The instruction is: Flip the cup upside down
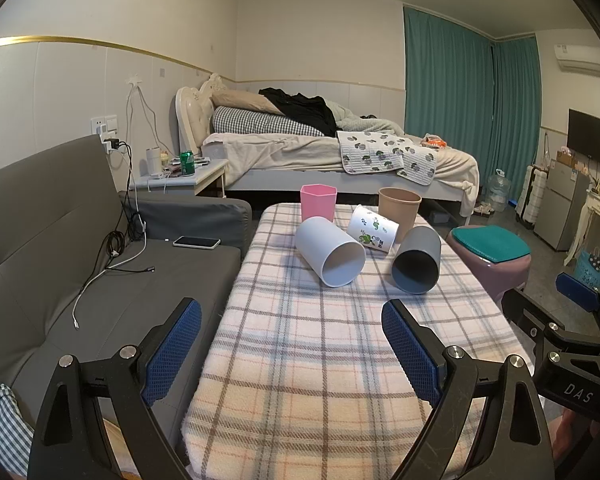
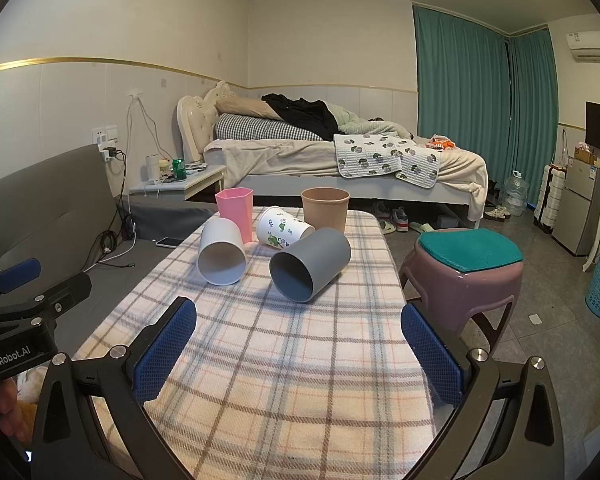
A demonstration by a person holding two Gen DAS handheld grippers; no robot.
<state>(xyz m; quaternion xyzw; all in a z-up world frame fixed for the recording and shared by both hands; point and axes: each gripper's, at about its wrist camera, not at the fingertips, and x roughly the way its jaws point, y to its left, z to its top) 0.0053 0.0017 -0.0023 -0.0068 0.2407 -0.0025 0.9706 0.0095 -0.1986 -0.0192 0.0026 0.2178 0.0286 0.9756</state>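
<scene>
Left gripper (image 1: pixel 291 344): wide open, nothing in it. It hangs over the near end of the table, well back from the cups.
Right gripper (image 2: pixel 298 348): wide open too, and holding nothing. It sits just beside the left one, at its 3 o'clock.
Table (image 1: pixel 300 380): it has a checked cloth on it, with pink, grey and cream lines.
White cup (image 1: pixel 329 251): lying on its side, mouth open toward the grippers. It is at 12 o'clock from the left gripper.
Grey cup (image 2: pixel 311 264): lying on its side too, mouth toward the grippers, at 12 o'clock from the right gripper. It is near the white cup, at its 3 o'clock.
Flower cup (image 2: pixel 284 227): white with green leaves, tipped over, behind and between the two lying cups.
Pink cup (image 1: pixel 317 201): standing up, mouth up, at the far end.
Brown cup (image 2: pixel 325 208): standing up, mouth up, at 3 o'clock from the pink cup.
Stool (image 2: pixel 465 268): pink with a green pad, on the floor at 3 o'clock from the table.
Sofa (image 1: pixel 60 248): grey, at 9 o'clock from the table, with a phone (image 1: pixel 196 242) lying on it.
</scene>
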